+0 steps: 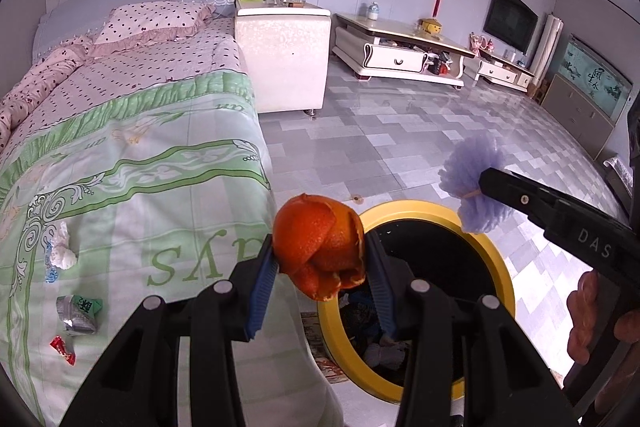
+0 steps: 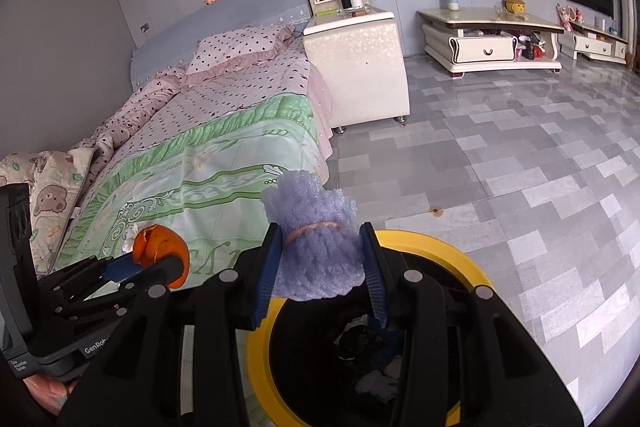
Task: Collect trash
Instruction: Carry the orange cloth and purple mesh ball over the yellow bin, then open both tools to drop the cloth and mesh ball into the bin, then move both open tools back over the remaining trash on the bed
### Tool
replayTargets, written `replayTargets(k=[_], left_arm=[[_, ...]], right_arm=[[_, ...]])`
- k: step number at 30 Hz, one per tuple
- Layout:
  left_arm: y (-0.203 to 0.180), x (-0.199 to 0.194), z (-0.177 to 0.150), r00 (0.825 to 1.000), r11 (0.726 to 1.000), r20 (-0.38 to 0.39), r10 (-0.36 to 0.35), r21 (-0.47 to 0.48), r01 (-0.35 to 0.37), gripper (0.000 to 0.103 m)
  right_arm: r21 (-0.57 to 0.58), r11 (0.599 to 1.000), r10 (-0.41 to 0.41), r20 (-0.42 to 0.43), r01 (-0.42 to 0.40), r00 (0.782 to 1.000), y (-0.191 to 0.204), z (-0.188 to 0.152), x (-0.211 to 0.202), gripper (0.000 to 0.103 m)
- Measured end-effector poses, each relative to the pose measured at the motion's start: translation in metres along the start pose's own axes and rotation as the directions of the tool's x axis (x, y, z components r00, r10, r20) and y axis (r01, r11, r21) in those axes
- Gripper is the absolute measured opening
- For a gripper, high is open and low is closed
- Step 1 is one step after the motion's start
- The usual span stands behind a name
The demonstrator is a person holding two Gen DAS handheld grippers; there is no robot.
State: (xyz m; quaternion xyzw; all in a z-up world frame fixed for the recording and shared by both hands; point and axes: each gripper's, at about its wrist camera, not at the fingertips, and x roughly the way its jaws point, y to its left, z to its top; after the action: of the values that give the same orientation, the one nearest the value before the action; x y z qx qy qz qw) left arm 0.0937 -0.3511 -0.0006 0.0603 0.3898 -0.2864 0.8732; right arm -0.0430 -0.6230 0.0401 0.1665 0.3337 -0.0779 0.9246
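Observation:
My left gripper [image 1: 322,259] is shut on a piece of orange peel [image 1: 320,243], held over the bed's edge right beside the yellow-rimmed trash bin [image 1: 505,279]. My right gripper [image 2: 320,259] is shut on a purple foam net tied with a rubber band [image 2: 316,239], above the near rim of the bin [image 2: 452,249]. In the left wrist view the right gripper [image 1: 480,183] comes in from the right with the foam net [image 1: 472,179]. In the right wrist view the left gripper [image 2: 160,259] carries the peel [image 2: 160,247]. Trash lies inside the bin.
On the green bedspread [image 1: 140,167] lie a crumpled white tissue [image 1: 62,247], a silver-green wrapper [image 1: 78,313] and a red candy wrapper [image 1: 63,349]. A white nightstand [image 1: 282,55] stands past the bed, a low TV cabinet [image 1: 400,47] along the far wall. Grey tiled floor [image 2: 500,167] stretches right.

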Motion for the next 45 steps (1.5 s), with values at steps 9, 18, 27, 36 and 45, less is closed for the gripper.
replayTargets(k=[9,18,27,36,45], left_arm=[[-0.019,0.03,-0.01,0.998,1.0,-0.056,-0.024,0.014,0.025,0.042],[-0.028,0.042,-0.019,0.995,0.999,-0.091,-0.044,0.017,0.045,0.043],[-0.019,0.041,-0.023,0.993,0.998,-0.098,-0.058,-0.02,0.056,0.058],[-0.002,0.027,-0.02,0.997,0.998,-0.065,-0.049,-0.053,0.046,0.074],[0.058,0.003,-0.013,0.999,0.993,-0.022,0.04,-0.111,-0.042,0.075]], right_arm=[[0.05,0.998,-0.036,-0.037,0.038,0.999,-0.031,-0.015,0.017,0.038],[0.07,0.996,-0.055,-0.049,0.058,0.997,-0.043,-0.023,0.021,0.039],[0.101,0.991,-0.089,-0.051,0.094,0.995,-0.054,-0.027,0.021,0.048],[0.136,0.984,-0.109,-0.027,0.112,0.994,-0.06,-0.022,0.007,0.055],[0.013,1.0,-0.008,0.006,0.008,1.0,0.011,-0.009,0.004,0.055]])
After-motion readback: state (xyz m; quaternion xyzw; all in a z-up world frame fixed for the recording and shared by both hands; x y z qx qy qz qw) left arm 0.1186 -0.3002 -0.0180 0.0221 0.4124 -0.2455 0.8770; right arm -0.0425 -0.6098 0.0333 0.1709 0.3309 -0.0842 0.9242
